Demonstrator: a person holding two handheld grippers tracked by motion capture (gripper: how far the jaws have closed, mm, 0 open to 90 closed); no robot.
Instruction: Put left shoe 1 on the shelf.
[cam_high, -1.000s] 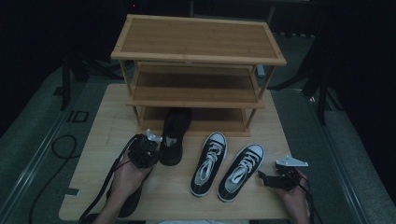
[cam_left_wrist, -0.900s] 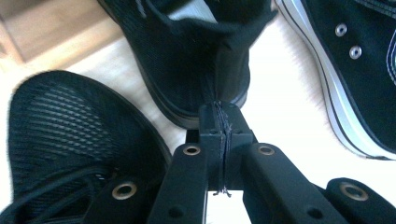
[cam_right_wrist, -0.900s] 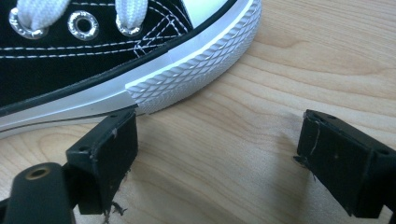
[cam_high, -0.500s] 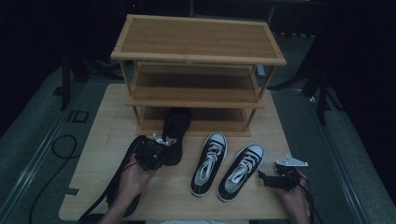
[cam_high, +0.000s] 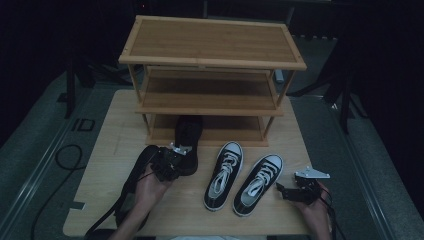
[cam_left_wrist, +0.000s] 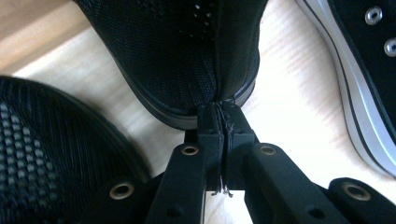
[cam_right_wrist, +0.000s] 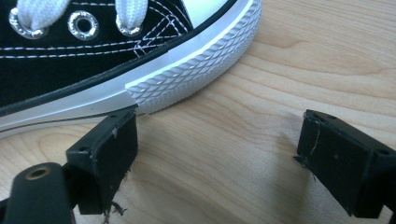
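Your left gripper (cam_left_wrist: 219, 116) had its jaws pressed together on the heel edge of the black mesh shoe (cam_left_wrist: 187, 51), which lay on the table (cam_high: 110, 150) with its toe under the lowest shelf of the wooden rack (cam_high: 210, 40). Your right gripper (cam_right_wrist: 217, 154) rested with jaws spread beside the toe of the right-hand sneaker (cam_right_wrist: 116, 60), gripping nothing.

I work in what looks like a recording studio or lab rather than a home — black surroundings on every side, grey carpeted floor (cam_high: 40, 150) with cables (cam_high: 62, 157) trailing across it, and dark stands (cam_high: 345, 95) around my wooden table (cam_high: 115, 135). A bare three-tier bamboo rack (cam_high: 212, 50) sits staged on it.
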